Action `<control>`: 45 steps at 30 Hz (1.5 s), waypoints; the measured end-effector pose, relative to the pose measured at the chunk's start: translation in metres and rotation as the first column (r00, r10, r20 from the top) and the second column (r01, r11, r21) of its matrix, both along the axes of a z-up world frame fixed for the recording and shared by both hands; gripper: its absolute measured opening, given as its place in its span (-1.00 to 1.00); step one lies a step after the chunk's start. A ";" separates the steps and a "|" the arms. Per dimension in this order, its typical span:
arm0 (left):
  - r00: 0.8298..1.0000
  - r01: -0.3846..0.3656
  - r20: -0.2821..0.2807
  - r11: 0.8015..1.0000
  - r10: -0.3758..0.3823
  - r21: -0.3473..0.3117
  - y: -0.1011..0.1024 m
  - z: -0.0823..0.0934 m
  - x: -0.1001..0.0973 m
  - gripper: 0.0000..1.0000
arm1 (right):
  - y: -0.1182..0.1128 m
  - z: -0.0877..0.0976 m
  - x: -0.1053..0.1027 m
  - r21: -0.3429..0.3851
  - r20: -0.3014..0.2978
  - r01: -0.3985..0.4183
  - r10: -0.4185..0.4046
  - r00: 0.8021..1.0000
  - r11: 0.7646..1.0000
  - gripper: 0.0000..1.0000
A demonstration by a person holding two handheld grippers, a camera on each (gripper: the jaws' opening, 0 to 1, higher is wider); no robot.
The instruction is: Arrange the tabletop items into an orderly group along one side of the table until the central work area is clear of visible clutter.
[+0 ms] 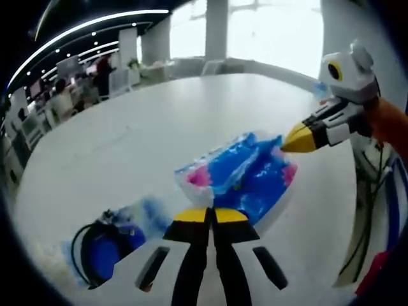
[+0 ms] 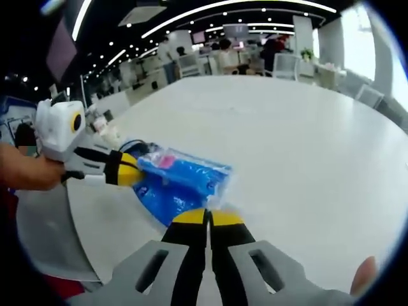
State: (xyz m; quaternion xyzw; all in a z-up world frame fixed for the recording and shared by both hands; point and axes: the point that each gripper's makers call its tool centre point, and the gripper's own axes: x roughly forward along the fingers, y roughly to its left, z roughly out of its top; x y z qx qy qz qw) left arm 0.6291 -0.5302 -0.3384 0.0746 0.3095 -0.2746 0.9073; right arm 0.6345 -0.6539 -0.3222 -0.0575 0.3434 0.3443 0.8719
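Note:
A soft blue and pink plastic package (image 1: 239, 175) (image 2: 185, 171) lies stretched between the two grippers over the white table (image 1: 159, 115) (image 2: 287, 140). My left gripper (image 1: 210, 215) has its yellow-tipped jaws shut on the package's near edge. In the right gripper view it (image 2: 131, 171) comes in from the left at the package's far end. My right gripper (image 2: 207, 218) is shut on the opposite corner. In the left gripper view it (image 1: 298, 140) reaches in from the right. More blue material (image 2: 159, 194) shows beneath the package.
A blue pouch with a black cord (image 1: 102, 245) lies on the table left of my left gripper. Small white items (image 2: 105, 131) sit near the table edge. A hand (image 2: 25, 172) holds the left gripper. Cables (image 1: 370, 210) hang past the table's right edge. Chairs and people stand far behind.

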 end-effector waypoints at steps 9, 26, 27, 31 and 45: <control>1.000 -0.004 0.013 1.000 0.004 -0.015 -0.010 -0.015 0.011 -1.00 | -0.010 -0.014 0.009 -0.007 -0.004 0.007 -0.007 1.000 1.000 -0.98; 0.999 -0.031 -0.019 0.999 0.031 -0.015 -0.012 -0.041 0.020 -1.00 | -0.011 -0.039 0.023 -0.022 -0.013 -0.004 0.004 1.000 1.000 -0.98; 0.999 -0.029 -0.021 0.999 0.029 -0.013 -0.012 -0.042 0.020 -1.00 | -0.011 -0.040 0.024 -0.022 -0.014 -0.004 0.004 1.000 1.000 -0.98; 0.999 -0.035 -0.015 0.999 0.035 -0.008 -0.011 -0.043 0.023 -1.00 | -0.011 -0.043 0.024 -0.019 -0.023 -0.006 0.006 1.000 1.000 -0.98; 0.998 -0.055 -0.016 0.998 0.055 0.018 -0.002 -0.043 0.025 -1.00 | -0.003 -0.051 0.027 -0.010 -0.027 -0.016 0.016 1.000 1.000 -0.96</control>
